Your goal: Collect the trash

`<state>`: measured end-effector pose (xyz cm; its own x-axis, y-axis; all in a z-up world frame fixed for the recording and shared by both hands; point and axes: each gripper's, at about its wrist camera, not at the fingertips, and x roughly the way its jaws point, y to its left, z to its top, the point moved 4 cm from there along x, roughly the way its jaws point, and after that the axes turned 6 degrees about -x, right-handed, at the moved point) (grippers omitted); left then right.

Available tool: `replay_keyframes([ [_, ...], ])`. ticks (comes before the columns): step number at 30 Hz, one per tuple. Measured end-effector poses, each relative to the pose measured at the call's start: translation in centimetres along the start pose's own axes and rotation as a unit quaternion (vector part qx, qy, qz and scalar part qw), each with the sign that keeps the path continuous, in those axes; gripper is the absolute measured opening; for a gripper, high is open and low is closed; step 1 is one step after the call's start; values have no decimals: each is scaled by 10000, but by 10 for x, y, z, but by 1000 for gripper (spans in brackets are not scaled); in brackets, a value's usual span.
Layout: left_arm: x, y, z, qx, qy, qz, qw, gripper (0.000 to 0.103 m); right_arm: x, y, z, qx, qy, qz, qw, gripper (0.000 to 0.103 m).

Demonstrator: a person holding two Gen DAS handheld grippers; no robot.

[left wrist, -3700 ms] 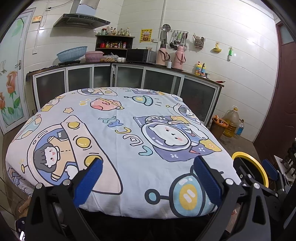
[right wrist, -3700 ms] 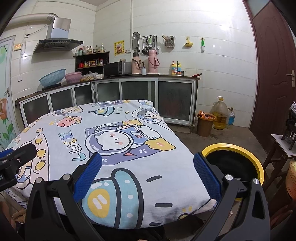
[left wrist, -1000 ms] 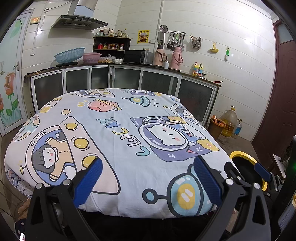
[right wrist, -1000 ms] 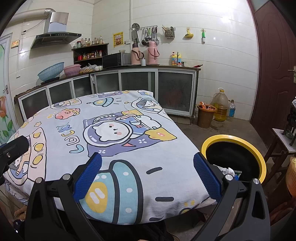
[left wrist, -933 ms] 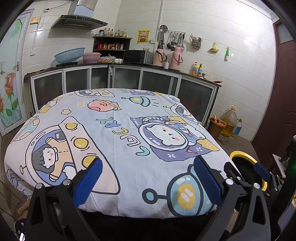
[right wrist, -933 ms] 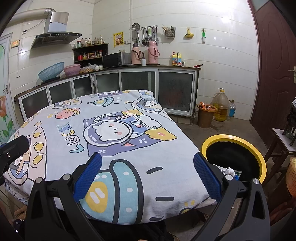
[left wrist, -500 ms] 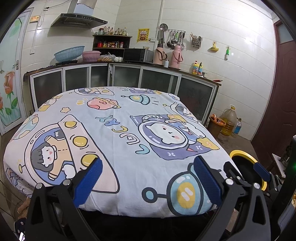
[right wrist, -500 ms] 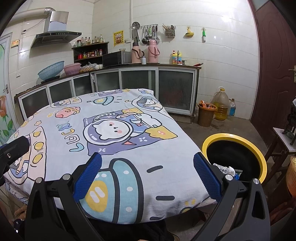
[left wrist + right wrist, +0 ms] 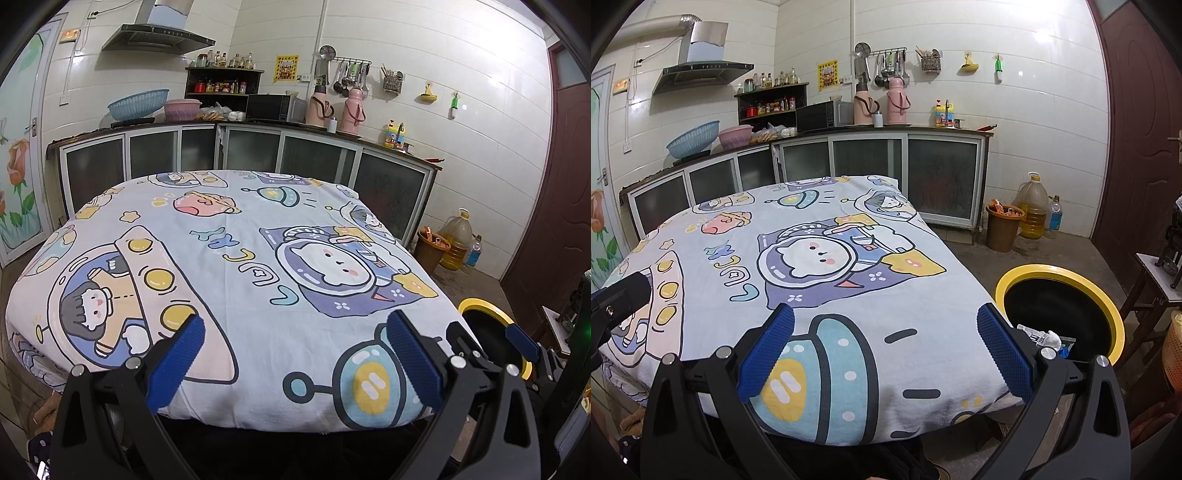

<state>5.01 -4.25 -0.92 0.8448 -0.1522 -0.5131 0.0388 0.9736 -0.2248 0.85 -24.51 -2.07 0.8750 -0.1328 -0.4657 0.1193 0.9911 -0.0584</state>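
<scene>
A black trash bin with a yellow rim [image 9: 1108, 306] stands on the floor right of the table; crumpled white and blue trash [image 9: 1047, 339] lies inside it. The bin also shows in the left wrist view [image 9: 480, 306]. A table with a cartoon space-print cloth [image 9: 258, 258] [image 9: 849, 295] fills the middle; I see no trash on it. My left gripper [image 9: 293, 334] is open and empty over the table's near edge. My right gripper [image 9: 884, 328] is open and empty, with the bin just right of its right finger. The right gripper shows in the left wrist view [image 9: 487, 339].
Kitchen counter with cabinets [image 9: 871, 162] runs behind the table, holding basins, a microwave and pink flasks. A brown bucket [image 9: 1003, 227], an oil jug [image 9: 1032, 210] and a small bottle stand on the floor at the back right. A brown door [image 9: 1137, 147] and a small stool [image 9: 1156, 280] are at the right.
Both grippers stayed open and empty. Over the last second both views shifted only slightly; the bin's trash sits a little more in view beside the right finger.
</scene>
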Motion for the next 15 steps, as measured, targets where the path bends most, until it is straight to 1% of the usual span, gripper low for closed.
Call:
replay_keyframes([
  [15,0,1,-2,9,-24,-98,9999,95,0,0,-1,-1,18,11,10000,95],
])
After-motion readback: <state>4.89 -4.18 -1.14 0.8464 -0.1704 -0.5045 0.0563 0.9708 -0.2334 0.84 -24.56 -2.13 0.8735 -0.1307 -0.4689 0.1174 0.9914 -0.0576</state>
